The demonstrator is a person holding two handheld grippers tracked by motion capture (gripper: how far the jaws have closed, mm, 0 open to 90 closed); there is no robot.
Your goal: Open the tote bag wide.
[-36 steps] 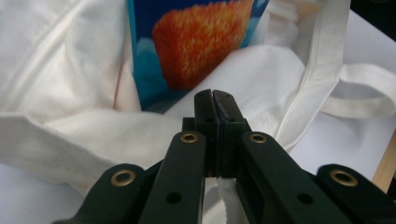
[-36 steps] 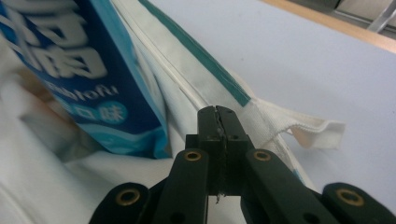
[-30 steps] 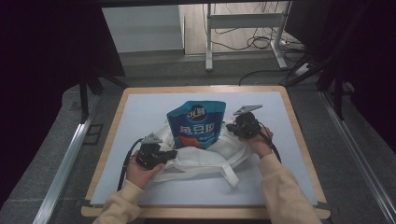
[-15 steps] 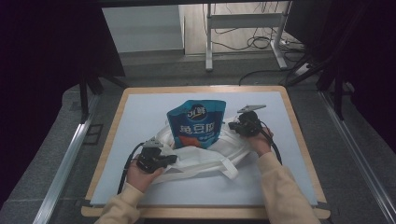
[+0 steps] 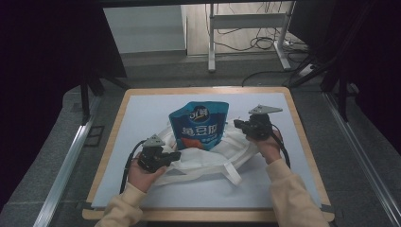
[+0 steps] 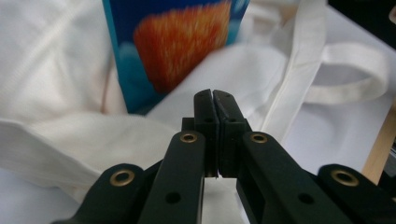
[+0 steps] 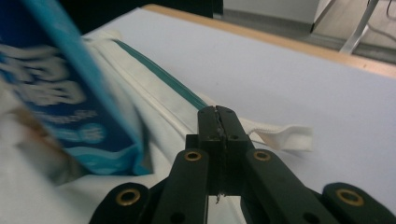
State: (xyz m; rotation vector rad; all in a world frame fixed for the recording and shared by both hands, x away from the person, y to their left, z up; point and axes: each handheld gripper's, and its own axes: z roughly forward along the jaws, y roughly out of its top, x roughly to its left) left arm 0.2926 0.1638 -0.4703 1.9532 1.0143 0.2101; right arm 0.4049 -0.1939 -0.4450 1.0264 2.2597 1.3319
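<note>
A blue snack pouch stands upright in the mouth of a white cloth bag on the table mat. My left gripper is at the bag's near left rim, shut, with a fold of white cloth drawn up to its tips. The pouch's orange picture is just beyond them. My right gripper is at the bag's right rim, shut on the zipper edge. A white tab pokes out past its tips, and the pouch leans at the left.
The pale mat lies on a wooden-edged table. One strap loop of the bag trails toward the near side. Metal rails run along both sides, and a desk frame with cables stands on the floor beyond.
My right gripper has shifted a little to the right and upward with the bag's rim. The left gripper and the pouch have stayed in place.
</note>
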